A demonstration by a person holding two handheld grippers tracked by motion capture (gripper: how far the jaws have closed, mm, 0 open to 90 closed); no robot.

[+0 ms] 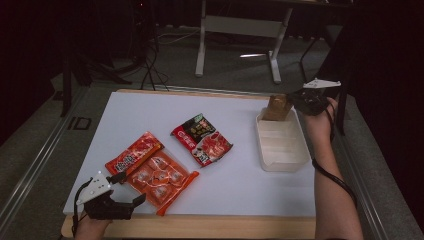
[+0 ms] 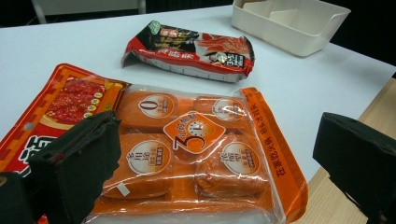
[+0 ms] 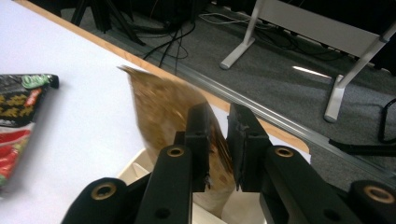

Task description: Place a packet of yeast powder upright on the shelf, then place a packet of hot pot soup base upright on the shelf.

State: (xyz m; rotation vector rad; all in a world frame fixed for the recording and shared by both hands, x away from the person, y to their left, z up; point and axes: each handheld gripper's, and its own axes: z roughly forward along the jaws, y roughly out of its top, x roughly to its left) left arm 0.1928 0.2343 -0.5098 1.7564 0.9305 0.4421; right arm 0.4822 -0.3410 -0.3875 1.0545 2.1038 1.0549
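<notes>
Left gripper (image 1: 131, 188) at near table edge, jaws wide apart, nothing between them, tips just beside orange multi-pack (image 1: 161, 182). Red flat packet (image 1: 134, 153) touching orange multi-pack on its far-left side. Black-and-red snack bag (image 1: 202, 138) beyond orange multi-pack, toward cream bin (image 1: 280, 159). Cream bin well right of orange multi-pack. Brown packet (image 1: 278, 108) stands tilted in bin's far end. Right gripper (image 3: 217, 133) over it, jaws slightly parted, packet edge between them, pads not pressing.

Lab – floor cables (image 1: 150, 70), tripod legs (image 3: 100, 16), rig table (image 1: 240, 25)
</notes>
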